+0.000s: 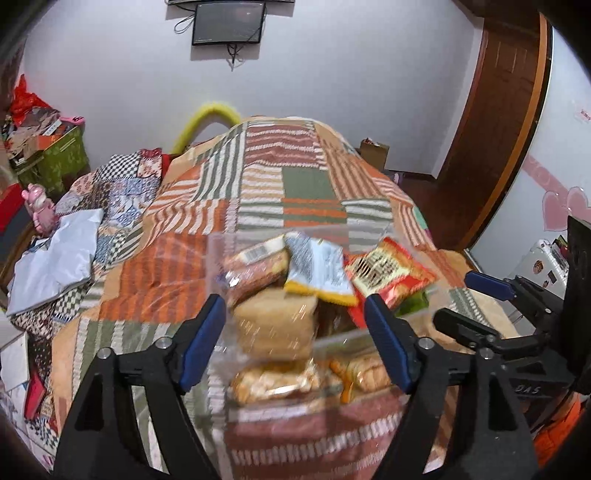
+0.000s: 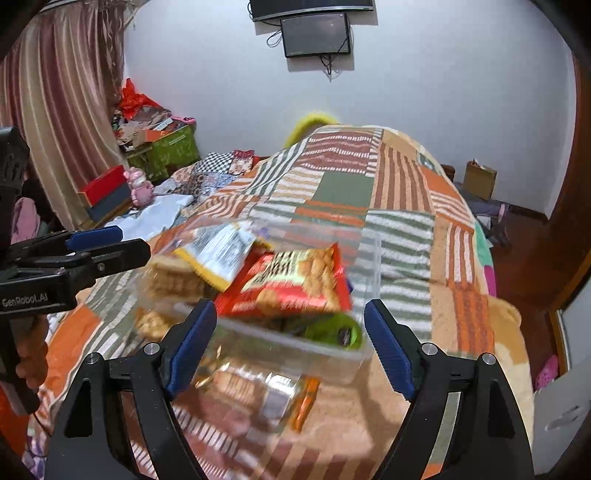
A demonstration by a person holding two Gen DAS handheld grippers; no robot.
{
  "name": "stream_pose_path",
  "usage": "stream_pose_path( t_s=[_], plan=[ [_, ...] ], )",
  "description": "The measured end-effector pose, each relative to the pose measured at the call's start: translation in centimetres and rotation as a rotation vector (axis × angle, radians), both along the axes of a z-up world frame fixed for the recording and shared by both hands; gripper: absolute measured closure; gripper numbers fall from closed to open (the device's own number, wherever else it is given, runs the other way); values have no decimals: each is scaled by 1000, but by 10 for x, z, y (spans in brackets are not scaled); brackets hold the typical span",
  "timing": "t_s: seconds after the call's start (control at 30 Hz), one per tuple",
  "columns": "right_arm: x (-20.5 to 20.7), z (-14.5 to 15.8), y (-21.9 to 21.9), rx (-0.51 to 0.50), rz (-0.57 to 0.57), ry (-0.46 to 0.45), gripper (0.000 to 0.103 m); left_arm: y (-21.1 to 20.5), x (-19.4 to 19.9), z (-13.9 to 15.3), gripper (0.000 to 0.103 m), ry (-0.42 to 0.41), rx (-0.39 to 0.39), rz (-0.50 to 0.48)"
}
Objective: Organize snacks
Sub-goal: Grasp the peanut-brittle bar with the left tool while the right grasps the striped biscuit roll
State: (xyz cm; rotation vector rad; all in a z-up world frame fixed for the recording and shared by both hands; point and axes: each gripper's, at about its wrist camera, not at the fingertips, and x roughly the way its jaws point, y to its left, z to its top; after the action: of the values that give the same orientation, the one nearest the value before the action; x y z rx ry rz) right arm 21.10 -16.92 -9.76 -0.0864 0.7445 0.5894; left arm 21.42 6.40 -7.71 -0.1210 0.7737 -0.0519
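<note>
The left gripper (image 1: 295, 339) and right gripper (image 2: 290, 343) are both standing released, fingers spread apart and gripping nothing, framing the clear snack-filled container (image 2: 332, 350) sitting mid-frame on the patchwork bed (image 1: 303, 184).

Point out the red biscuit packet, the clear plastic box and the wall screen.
red biscuit packet (image 2: 291, 284), right wrist view, printed front.
clear plastic box (image 2: 371, 258), right wrist view, far right wall.
wall screen (image 1: 229, 24), left wrist view, dark glass.

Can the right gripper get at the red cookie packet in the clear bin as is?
Probably yes. The right gripper is open, and the red cookie packet lies on top of the pile in the lidless clear bin, right ahead. Only the bin's near wall stands between them, so come in from above.
</note>
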Motion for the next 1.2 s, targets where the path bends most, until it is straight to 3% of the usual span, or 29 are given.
stream_pose_path(
  t_s=[0.33, 0.6, 0.8, 0.97, 1.2],
  plan=[
    [-17, -42, 9, -56, 59, 103, 23, 14, -28, -54, 23, 115, -18, 46],
    [-8, -70, 29, -112, 96, 167, 23, 0, -16, -88, 23, 182, -50, 13],
    [1, -80, 34, -126, 113, 192, 21, -9, -3, -104, 18, 194, -26, 25],
    [1, -86, 41, -132, 142, 201, 16, -5, 8, -116, 18, 226, -60, 58],
    [-1, -89, 43, -117, 168, 213, 17, 0, 4, -117, 28, 204, -66, 80]
  ],
)
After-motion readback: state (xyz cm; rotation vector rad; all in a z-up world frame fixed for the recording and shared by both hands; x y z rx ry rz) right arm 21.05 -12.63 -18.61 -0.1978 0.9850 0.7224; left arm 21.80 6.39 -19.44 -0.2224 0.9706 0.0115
